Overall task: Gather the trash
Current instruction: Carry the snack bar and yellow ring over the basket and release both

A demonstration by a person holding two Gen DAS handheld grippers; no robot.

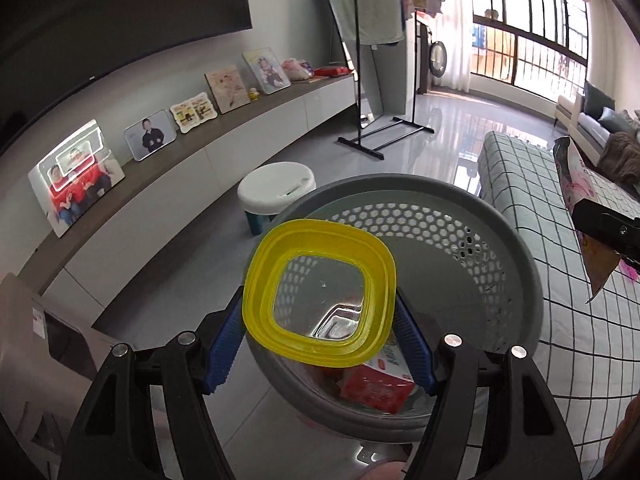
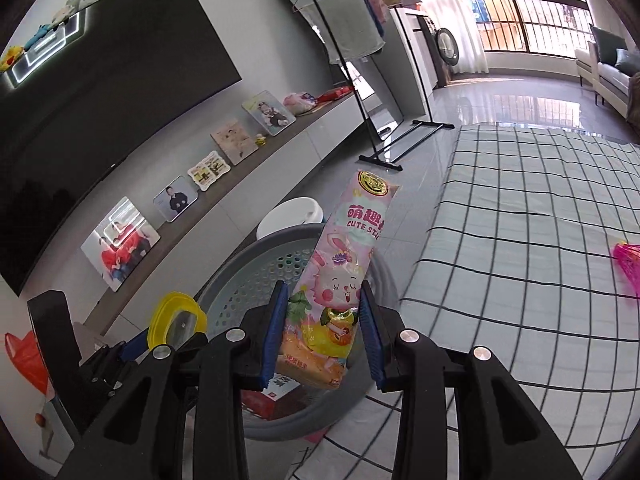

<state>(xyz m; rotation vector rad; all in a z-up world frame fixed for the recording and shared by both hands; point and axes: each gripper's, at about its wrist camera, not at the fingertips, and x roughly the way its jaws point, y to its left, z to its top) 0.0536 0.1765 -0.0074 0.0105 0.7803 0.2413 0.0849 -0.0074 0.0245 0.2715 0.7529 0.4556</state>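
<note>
Your left gripper (image 1: 320, 316) clamps the yellow lid (image 1: 320, 292) above the grey basket (image 1: 500, 240). Your right gripper (image 2: 323, 336) pinches the pink snack bag (image 2: 344, 272) over it too.

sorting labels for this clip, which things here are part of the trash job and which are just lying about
Job: yellow lid in left gripper; pink snack bag in right gripper; grey basket; red box inside.

Lying about: white stool; photo frames; clothes rack.
</note>
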